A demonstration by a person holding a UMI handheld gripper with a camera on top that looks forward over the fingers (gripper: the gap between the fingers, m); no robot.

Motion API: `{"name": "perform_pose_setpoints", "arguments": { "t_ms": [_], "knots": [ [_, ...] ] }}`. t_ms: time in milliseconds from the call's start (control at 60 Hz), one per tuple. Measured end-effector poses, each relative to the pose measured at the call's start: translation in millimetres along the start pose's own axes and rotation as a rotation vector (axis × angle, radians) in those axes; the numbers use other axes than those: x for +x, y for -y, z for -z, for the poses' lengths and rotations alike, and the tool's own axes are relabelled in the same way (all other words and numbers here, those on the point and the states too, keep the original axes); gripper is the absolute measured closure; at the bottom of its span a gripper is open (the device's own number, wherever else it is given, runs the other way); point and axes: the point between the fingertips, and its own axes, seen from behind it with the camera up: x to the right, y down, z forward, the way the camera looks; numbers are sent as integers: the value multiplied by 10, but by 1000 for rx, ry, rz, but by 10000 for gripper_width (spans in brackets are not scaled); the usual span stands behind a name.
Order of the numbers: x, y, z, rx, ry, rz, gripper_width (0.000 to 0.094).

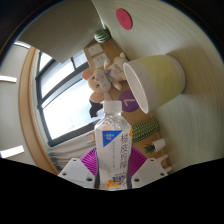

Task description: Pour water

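- The gripper (113, 172) shows two pale grey, angular fingers (74, 170), blocky and faceted.
- Each finger carries a magenta-purple pad (92, 160) on its inner face.
- An orange mark (157, 146) sits on the right finger, perhaps a tag or sticker; it is too small to tell.
- The finger bodies look matte, like moulded plastic.

- A large window (62, 95) with a dark frame, bright daylight behind it.
- A stuffed toy (99, 76) by the window.
- A round pink disc (124, 17) on a pale wall (175, 25).
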Motion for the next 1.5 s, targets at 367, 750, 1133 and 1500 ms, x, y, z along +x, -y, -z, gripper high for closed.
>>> {"name": "perform_pose_setpoints", "arguments": {
  "t_ms": [367, 750, 1133, 1500],
  "knots": [
    [-139, 537, -37, 173, 68, -441, 575],
    [-454, -229, -182, -106, 6, 397, 576],
    [-1055, 180, -142, -176, -104, 1731, 576],
    [-1247, 2180, -73, 76, -386, 1999, 575]
  ]
}}
